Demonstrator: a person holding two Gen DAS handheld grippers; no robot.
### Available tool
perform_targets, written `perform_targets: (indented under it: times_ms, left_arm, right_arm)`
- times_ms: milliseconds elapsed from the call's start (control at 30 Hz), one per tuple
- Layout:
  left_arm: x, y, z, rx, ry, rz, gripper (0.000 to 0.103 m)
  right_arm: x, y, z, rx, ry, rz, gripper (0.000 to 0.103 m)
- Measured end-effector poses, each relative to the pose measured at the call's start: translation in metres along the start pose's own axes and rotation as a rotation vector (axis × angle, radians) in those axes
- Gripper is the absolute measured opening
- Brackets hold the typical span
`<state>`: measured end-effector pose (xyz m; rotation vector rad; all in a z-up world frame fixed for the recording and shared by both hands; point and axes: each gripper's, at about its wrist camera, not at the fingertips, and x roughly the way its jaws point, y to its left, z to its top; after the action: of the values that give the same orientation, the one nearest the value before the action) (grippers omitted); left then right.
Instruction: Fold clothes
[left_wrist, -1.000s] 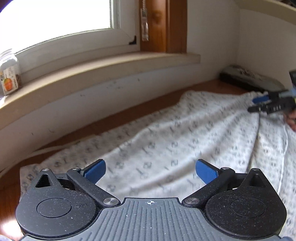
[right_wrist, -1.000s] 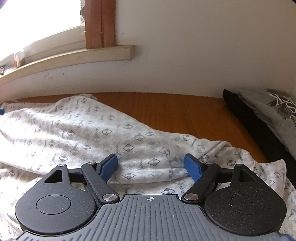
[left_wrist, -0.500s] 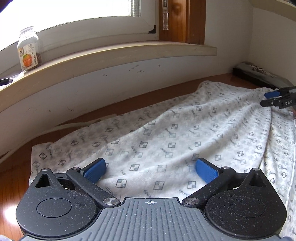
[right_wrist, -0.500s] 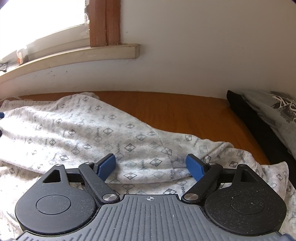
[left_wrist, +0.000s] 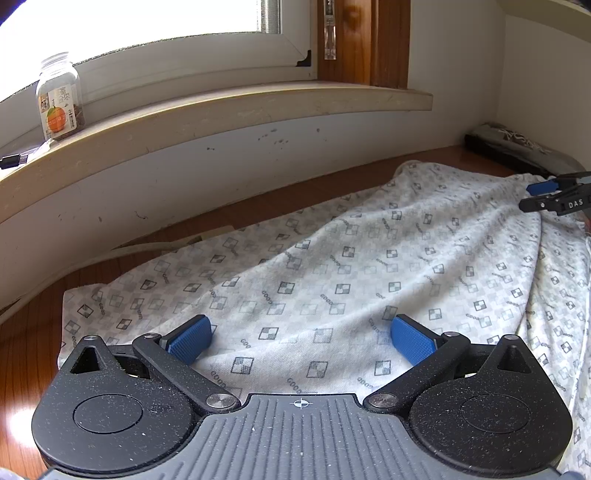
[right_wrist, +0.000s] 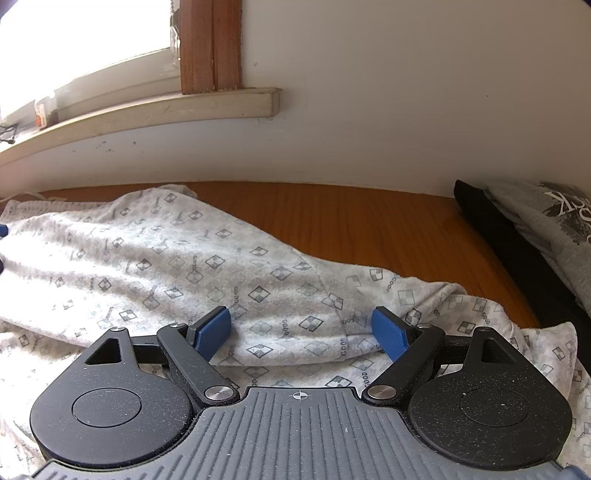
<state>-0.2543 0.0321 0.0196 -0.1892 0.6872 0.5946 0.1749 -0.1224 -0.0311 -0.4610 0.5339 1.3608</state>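
Cloth (left_wrist: 332, 266) lies spread flatter than a second ago, both the left gripper (left_wrist: 301, 341) and right gripper (right_wrist: 301, 330) gaping empty, ready for a fresh pinch.

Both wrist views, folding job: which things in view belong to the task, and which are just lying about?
Part of the job:
- patterned white garment, spread on the wooden surface
- left gripper, open over it
- right gripper, open over it

Lying about:
- jar on the windowsill
- grey printed garment
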Motion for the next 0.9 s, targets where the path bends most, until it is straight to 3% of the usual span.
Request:
perform_targets:
  times_ms: [200,300,433,567,700,900]
  left_arm:
    - [0.0,-0.001,0.0,0.002,-0.004,0.01,0.103]
    - [-0.009,-0.012,-0.001,-0.01,-0.034,0.066,0.103]
    - [-0.029,-0.034,-0.007,-0.022,-0.085,-0.056,0.103]
    - [-0.033,-0.063,-0.021,0.036,-0.056,-0.129,0.103]
    - [-0.03,-0.075,-0.026,0.094,-0.043,-0.087,0.103]
    - [-0.023,-0.075,-0.03,0.087,-0.011,-0.082,0.103]
  right_arm:
    - [0.0,0.001,0.0,0.002,0.0,-0.002,0.083]
    - [0.002,0.001,0.001,-0.002,0.001,-0.001,0.084]
    - [0.003,0.005,0.002,0.003,0.002,-0.007,0.084]
    - [0.004,0.004,0.001,0.001,0.002,-0.007,0.084]
    - [0.004,0.004,0.002,0.001,0.002,-0.007,0.084]
    - [0.003,0.003,0.001,0.007,-0.002,-0.005,0.084]
